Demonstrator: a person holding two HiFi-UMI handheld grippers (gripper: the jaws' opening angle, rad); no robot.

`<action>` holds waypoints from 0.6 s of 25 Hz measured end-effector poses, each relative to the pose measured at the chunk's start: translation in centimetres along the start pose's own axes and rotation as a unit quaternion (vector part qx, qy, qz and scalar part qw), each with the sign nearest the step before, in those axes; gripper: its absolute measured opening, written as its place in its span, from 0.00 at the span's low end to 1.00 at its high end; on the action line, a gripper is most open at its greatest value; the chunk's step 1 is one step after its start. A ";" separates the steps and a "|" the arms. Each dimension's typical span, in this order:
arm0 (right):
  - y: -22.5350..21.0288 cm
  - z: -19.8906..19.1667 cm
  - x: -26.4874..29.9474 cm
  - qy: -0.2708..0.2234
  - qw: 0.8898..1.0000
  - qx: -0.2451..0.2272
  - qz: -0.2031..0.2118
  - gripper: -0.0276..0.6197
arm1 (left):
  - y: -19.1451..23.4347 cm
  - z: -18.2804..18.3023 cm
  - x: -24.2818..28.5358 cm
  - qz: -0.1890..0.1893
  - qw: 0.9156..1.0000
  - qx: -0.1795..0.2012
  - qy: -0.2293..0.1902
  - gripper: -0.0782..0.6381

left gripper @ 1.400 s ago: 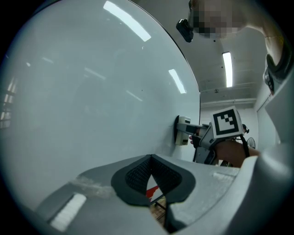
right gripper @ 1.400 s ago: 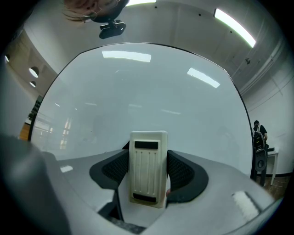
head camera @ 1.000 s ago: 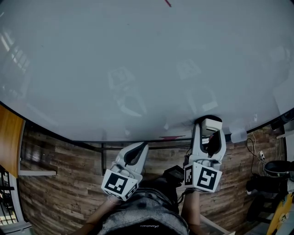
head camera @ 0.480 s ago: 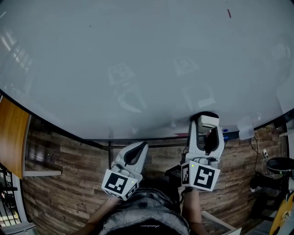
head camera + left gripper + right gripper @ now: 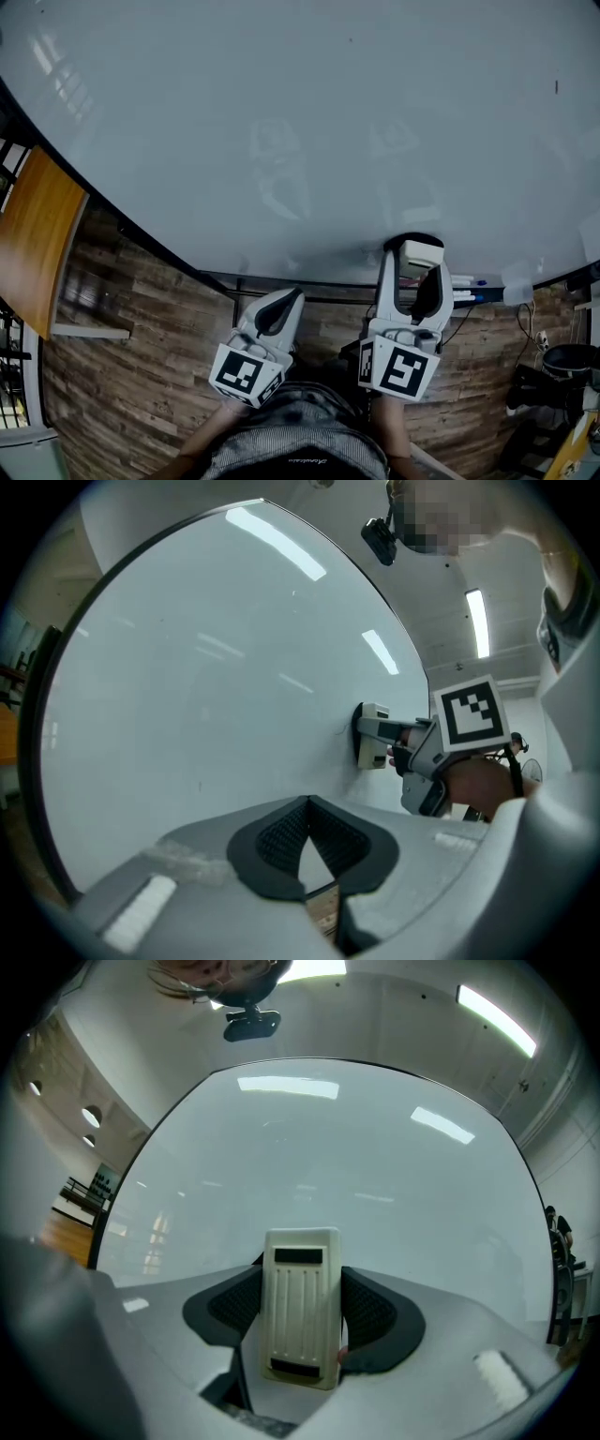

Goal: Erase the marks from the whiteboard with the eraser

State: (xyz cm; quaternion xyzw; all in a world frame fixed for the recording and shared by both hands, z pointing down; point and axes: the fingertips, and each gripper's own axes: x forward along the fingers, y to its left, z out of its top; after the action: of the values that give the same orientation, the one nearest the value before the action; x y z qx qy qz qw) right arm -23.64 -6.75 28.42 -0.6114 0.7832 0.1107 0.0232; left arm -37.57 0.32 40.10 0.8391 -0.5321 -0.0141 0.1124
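Cream eraser (image 5: pixel 300 1309), face hidden against whiteboard (image 5: pixel 328 1147), is clamped by right gripper (image 5: pixel 418 259); left gripper (image 5: pixel 292 298) closed, empty.

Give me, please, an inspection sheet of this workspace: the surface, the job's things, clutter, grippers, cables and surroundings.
Surface: whiteboard almost clean; one small dark mark near its right edge.
Job's things: eraser, pressed against the lower part of the board.
Clutter: markers on the tray under the board.
Grippers: right gripper shut on the eraser; left gripper shut, with nothing between its jaws.
Cables: thin cables below the board's right end.
Surroundings: wood-plank floor; orange wooden panel at left.
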 end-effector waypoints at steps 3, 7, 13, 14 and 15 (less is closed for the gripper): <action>3.5 0.6 0.4 -0.008 0.999 -0.003 0.033 0.45 | 1.5 0.1 -1.1 0.016 1.000 -0.003 -0.005 0.12; 8.7 1.0 0.8 -0.016 0.997 -0.009 0.081 0.45 | 3.5 0.1 -2.7 0.034 0.999 -0.005 -0.012 0.11; 13.6 1.1 1.1 -0.027 0.990 -0.006 0.136 0.45 | 5.4 -0.1 -4.9 0.074 0.997 -0.002 -0.020 0.11; 14.4 1.2 1.3 -0.028 0.989 -0.006 0.147 0.45 | 5.9 -0.1 -5.4 0.084 0.996 -0.003 -0.021 0.11; 15.2 1.3 1.4 -0.029 0.987 -0.007 0.155 0.45 | 6.3 0.0 -5.9 0.094 0.995 -0.004 -0.022 0.12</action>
State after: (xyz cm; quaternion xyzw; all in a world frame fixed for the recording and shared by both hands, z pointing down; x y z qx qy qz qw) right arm -38.81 -4.38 29.12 -0.4790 0.8669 0.1360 0.0243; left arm -45.76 3.01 40.86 0.7843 -0.6110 -0.0242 0.1047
